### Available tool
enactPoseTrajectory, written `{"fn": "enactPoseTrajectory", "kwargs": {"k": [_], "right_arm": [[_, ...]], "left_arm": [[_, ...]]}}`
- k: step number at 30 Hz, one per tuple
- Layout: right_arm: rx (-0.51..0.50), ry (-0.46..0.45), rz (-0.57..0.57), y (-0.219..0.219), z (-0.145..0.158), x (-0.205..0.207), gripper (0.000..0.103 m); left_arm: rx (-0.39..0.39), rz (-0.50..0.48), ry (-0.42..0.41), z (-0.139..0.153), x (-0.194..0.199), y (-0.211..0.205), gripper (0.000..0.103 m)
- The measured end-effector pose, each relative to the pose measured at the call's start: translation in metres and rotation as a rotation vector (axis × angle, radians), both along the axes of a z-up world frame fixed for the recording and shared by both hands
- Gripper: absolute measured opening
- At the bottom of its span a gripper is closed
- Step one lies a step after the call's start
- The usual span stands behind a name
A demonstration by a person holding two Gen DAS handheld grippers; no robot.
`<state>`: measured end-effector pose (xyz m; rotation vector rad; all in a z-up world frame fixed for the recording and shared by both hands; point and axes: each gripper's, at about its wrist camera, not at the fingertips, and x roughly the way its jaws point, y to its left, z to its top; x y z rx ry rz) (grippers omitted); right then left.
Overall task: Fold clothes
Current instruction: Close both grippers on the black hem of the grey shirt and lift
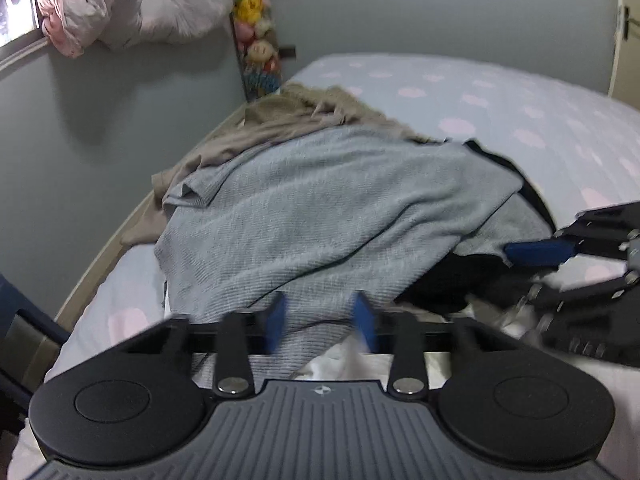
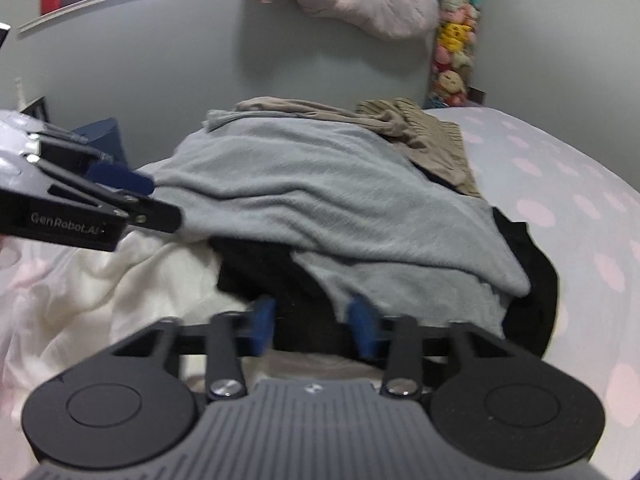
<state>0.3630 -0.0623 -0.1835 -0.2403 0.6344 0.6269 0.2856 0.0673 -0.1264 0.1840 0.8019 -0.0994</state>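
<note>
A pile of clothes lies on the bed. A light grey knit garment (image 1: 320, 208) lies on top; it also shows in the right wrist view (image 2: 320, 200). Under it lie a tan garment (image 1: 280, 120), a black garment (image 2: 280, 272) and a white one (image 2: 120, 280). My left gripper (image 1: 320, 316) is open, its blue pads on either side of the grey garment's near edge. My right gripper (image 2: 312, 320) is open over the black and grey cloth at the pile's near edge. Each gripper also shows at the side of the other's view.
The bed has a pale blue sheet with pink dots (image 1: 500, 100), open to the right of the pile. A grey-green wall (image 2: 200, 60) stands behind the pile. Soft toys (image 1: 256, 40) hang in the corner, and bundled pink cloth (image 1: 120, 12) sits by the window.
</note>
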Motion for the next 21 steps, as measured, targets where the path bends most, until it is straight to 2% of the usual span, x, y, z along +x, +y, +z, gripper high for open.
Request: {"fn": "enactPoseTrajectory", "kwargs": {"k": [2,7,11,14,18,21], "right_arm": [[0.015,-0.017,-0.014,-0.005,0.008,0.000,0.007],[0.039,-0.154,-0.068,-0.029,0.047,-0.016,0.006],[0.079,-0.217,-0.095,-0.051,0.080,-0.038,0.006],[0.076,-0.313,-0.094,-0.063,0.103,-0.066,0.006],[0.115,-0.440,-0.080,-0.078,0.140,-0.117,0.006],[0.166,-0.492,-0.075,-0.095,0.167,-0.157,0.006]], "left_arm": [[0.004,0.006,0.001,0.003,0.000,-0.001,0.007],[-0.013,-0.018,-0.046,0.030,-0.020,-0.011,0.005],[-0.037,-0.072,-0.087,0.062,-0.048,-0.029,0.005],[-0.042,-0.129,-0.121,0.086,-0.072,-0.045,0.006],[-0.049,-0.182,-0.156,0.113,-0.108,-0.063,0.019],[-0.077,-0.206,-0.179,0.129,-0.138,-0.072,0.029]]}}
